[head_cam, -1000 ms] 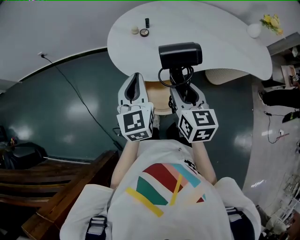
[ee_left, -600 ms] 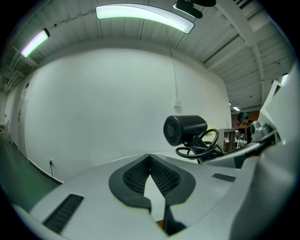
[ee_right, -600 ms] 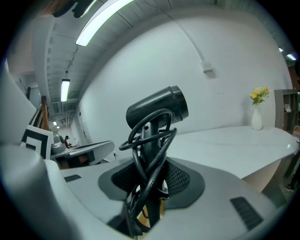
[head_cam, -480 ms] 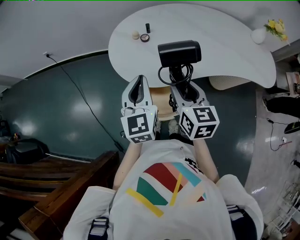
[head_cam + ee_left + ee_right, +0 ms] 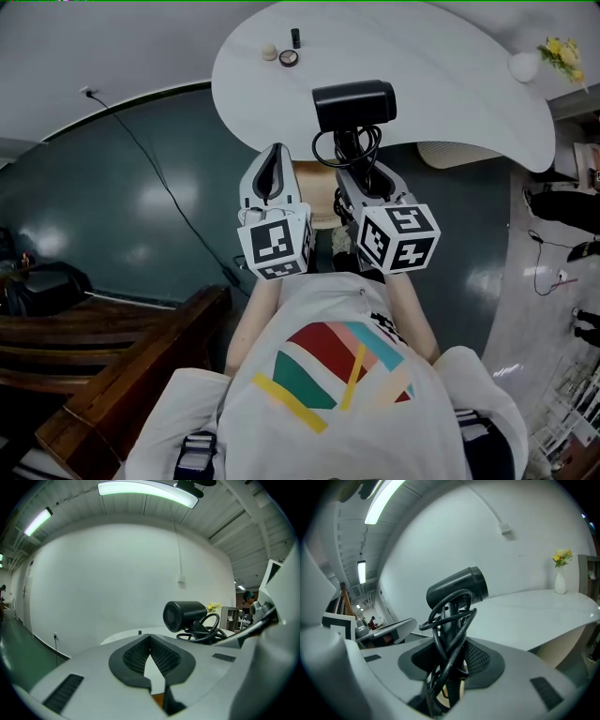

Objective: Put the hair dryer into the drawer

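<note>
The black hair dryer [image 5: 352,103] hangs in front of me over the near edge of the white table [image 5: 441,84], its cord looped round the handle. My right gripper [image 5: 362,176] is shut on that handle and cord. In the right gripper view the dryer [image 5: 457,590] stands upright between the pads of the right gripper [image 5: 450,665]. My left gripper [image 5: 272,171] sits beside it on the left, shut and empty. Seen from the left gripper [image 5: 150,641], the dryer [image 5: 185,616] is at the right. A tan wooden surface [image 5: 315,199] shows under the table edge; I cannot tell whether it is the drawer.
A small dark bottle [image 5: 294,37] and two round bits [image 5: 278,55] lie at the table's far left. A white vase with yellow flowers [image 5: 539,58] stands at the far right. A ribbed pale object [image 5: 459,153] sits under the table's right side. Dark wooden steps [image 5: 103,347] are at lower left.
The right gripper and the hair dryer have shifted a little toward the table and tilted slightly. The left gripper has stayed almost where it was.
</note>
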{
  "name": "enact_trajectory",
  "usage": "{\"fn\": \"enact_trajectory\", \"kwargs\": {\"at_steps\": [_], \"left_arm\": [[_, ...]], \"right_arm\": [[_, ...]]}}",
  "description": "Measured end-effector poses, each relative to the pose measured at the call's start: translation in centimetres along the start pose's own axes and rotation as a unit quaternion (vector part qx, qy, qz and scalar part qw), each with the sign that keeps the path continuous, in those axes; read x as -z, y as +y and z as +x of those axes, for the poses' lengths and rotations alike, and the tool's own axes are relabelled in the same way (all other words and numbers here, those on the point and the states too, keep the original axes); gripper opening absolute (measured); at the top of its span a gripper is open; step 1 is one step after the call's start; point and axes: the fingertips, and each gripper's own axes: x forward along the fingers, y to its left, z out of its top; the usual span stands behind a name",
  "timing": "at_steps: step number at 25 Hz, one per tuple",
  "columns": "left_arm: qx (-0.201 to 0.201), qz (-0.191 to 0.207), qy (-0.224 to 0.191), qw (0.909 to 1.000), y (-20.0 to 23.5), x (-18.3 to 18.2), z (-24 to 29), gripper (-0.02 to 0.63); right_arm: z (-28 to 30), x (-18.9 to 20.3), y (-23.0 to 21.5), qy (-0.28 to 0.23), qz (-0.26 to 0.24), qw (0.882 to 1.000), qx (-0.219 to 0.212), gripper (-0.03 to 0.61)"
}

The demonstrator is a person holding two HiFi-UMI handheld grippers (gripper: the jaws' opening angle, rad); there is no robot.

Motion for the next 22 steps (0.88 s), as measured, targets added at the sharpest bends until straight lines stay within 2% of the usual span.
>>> {"fn": "enact_trajectory", "kwargs": {"at_steps": [10,15,22], "left_arm": [[0.015,-0.019,0.026,0.9994,0.0,2.8,0.0,0.017],[0.013,-0.021,0.035,0.9991,0.5,4.0,0.1,0.017],[0.010,-0.024,0.049,0.9984,0.9,5.8,0.8,0.017]], "right_arm": [[0.3,6.1,0.4,0.092,0.041,0.995,0.001,0.162],[0.1,9.2,0.4,0.129,0.075,0.989,-0.004,0.161],[-0.6,13.2,0.1,0.182,0.098,0.978,-0.002,0.161]]}}
